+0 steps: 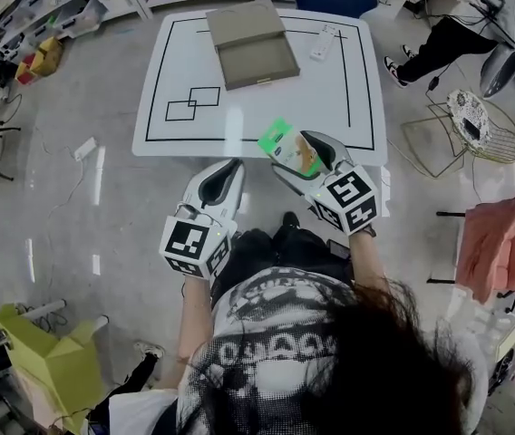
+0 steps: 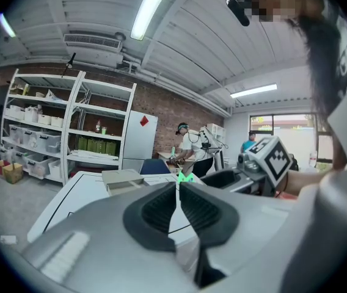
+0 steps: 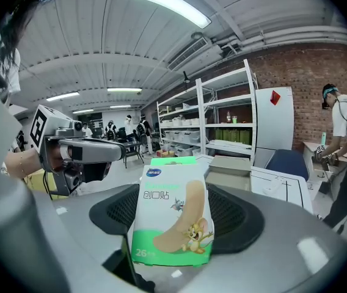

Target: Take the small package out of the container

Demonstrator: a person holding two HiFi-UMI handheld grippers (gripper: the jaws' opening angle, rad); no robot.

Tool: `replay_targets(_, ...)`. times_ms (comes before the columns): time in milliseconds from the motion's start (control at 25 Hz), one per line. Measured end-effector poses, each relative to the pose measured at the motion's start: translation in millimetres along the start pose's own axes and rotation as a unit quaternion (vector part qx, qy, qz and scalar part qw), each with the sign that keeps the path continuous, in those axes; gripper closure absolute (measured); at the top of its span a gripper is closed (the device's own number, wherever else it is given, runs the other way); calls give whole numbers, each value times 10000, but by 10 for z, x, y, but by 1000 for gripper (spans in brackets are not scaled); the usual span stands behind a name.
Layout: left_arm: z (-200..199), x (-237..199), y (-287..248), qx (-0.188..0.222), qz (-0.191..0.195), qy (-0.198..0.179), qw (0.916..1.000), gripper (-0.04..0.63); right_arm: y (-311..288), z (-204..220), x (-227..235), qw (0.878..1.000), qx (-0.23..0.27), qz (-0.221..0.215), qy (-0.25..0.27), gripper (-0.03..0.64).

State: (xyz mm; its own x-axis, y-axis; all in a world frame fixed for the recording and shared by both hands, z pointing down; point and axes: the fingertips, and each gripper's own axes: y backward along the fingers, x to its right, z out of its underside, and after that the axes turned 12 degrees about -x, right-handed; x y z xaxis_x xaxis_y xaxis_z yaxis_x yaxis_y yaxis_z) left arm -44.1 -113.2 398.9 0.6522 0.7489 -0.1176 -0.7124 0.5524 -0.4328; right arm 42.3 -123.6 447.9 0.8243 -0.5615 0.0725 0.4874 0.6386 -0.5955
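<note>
**Item 1. Small package** (image 3: 173, 215): a flat green-and-white carton of adhesive plasters, printed with a cartoon cat and mouse. It stands upright between the jaws of the right hand-held gripper (image 1: 305, 155). It is held in the air at the near edge of the worktop (image 1: 330, 93), well apart from the container.

**Item 2. Right hand-held gripper:** jaws closed onto the carton's two broad faces and parted only by its thickness. The grip sits on the lower half, and the top of the carton stands clear.

**Item 3. Left hand-held gripper** (image 2: 177, 185): jaws pressed together with nothing between them. It is held beside the right one, off the worktop's near edge.

**Item 4. Container** (image 1: 253, 43): a grey-tan box at the far side of the worktop, with its lid lying back behind the open tray. From the head view the tray looks bare.

**Item 5. Other:** a white remote-like object (image 1: 324, 41) just right of the container, and taped squares (image 1: 194, 103) at the left of the worktop.

**Status (judged):** the removal is done, since the package is out and clear of the container. At most a set-down on the worktop is left, and the task sentence does not ask for one.
</note>
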Motion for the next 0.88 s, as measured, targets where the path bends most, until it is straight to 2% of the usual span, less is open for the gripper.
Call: replay_targets(880, -217, -45, -366, 48, -107, -32, 9999, 595, -134, -43, 413, 9999, -34, -132, -1, 253)
